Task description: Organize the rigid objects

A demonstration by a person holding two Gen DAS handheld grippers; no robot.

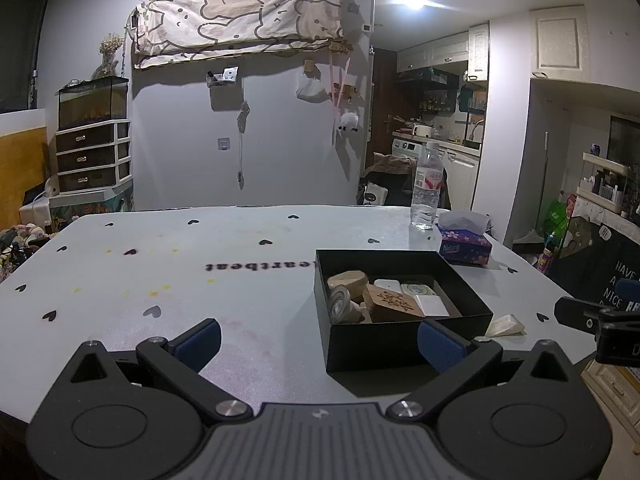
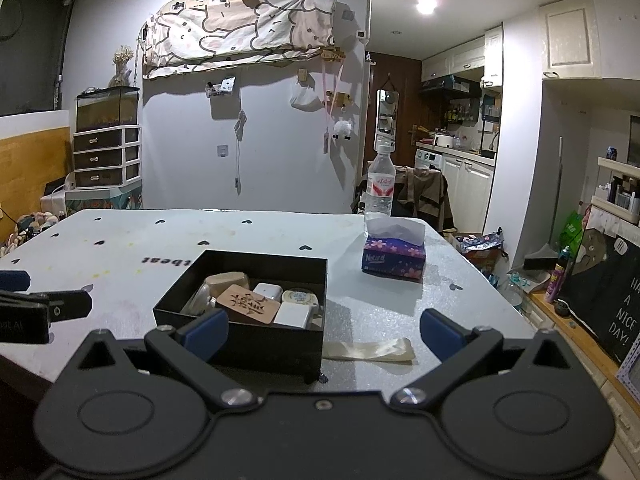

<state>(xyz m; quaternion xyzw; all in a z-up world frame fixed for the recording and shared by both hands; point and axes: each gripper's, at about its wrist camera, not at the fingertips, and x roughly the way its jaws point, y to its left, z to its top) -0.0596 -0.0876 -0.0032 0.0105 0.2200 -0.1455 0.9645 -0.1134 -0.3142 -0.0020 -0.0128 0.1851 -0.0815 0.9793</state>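
While both jaws stand spread wide with nothing between them, the left hand-held gripper and right hand-held gripper hover above the counter. Small rigid objects sit inside the black box near its front edge.

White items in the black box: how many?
3 visible in the black box: a white block near the front right, a smaller white block behind it, a round white tin beside that. More may be hidden underneath.
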